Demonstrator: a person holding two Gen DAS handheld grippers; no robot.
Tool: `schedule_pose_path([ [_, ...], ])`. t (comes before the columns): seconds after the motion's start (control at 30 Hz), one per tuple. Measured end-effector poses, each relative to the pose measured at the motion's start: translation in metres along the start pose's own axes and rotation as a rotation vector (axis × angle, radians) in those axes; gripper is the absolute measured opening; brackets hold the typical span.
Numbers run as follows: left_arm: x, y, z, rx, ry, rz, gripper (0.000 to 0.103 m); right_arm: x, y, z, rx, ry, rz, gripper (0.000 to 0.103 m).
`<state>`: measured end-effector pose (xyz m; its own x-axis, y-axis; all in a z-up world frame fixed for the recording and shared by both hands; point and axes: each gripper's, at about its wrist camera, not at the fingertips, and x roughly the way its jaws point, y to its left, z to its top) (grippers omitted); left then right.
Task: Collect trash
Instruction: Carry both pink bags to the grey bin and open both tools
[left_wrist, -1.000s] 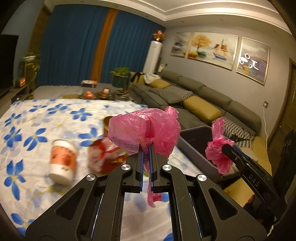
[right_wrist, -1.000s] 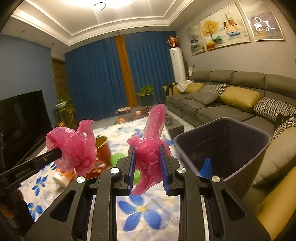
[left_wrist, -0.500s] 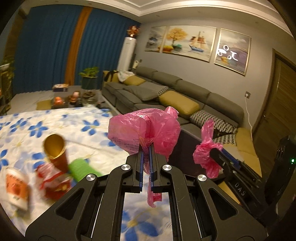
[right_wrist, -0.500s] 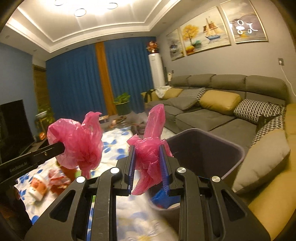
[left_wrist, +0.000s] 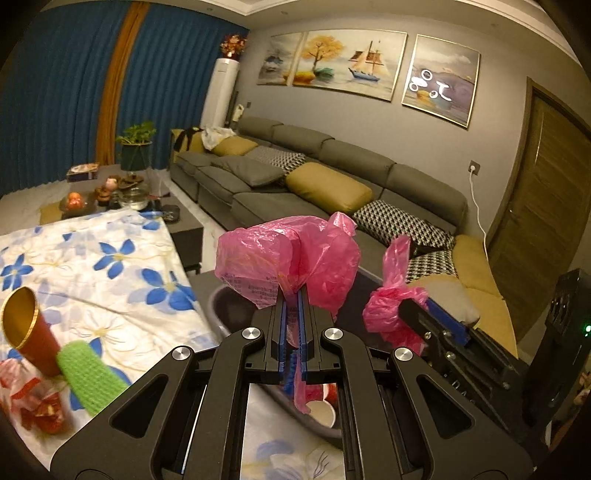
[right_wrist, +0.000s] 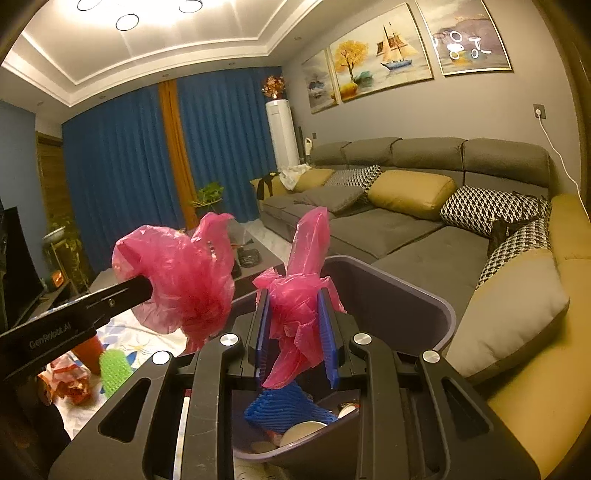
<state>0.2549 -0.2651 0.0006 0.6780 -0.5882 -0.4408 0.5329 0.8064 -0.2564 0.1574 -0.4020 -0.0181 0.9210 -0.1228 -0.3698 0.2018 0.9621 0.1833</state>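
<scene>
Pink bag (right_wrist: 299, 314) pinched in right claw (right_wrist: 293, 332) above bin (right_wrist: 424, 295).

A translucent pink plastic bag (left_wrist: 288, 266) is seen at frame centre, between blue pads (right_wrist: 327, 328) on black fingers. At lower left, a white cloth (left_wrist: 103, 266) is patterned with blue flowers; a red cup (left_wrist: 31, 332) is lined gold, beside green foam netting (left_wrist: 88, 373). The bin (right_wrist: 417, 295) is dark grey-purple. Blue curtains (right_wrist: 122, 162) are split by an orange strip.
</scene>
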Motion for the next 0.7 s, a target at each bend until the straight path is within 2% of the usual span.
schedule_pose_path([
  [0.3, 0.03, -0.001, -0.003, -0.012, 0.057, -0.018, 0.004, 0.01, -0.004, 0.001, 0.001, 0.028, -0.005, 0.026],
  [0.7, 0.044, -0.001, -0.008, -0.023, 0.1, -0.032, 0.004, 0.016, -0.005, 0.004, 0.006, 0.043, -0.012, 0.027],
])
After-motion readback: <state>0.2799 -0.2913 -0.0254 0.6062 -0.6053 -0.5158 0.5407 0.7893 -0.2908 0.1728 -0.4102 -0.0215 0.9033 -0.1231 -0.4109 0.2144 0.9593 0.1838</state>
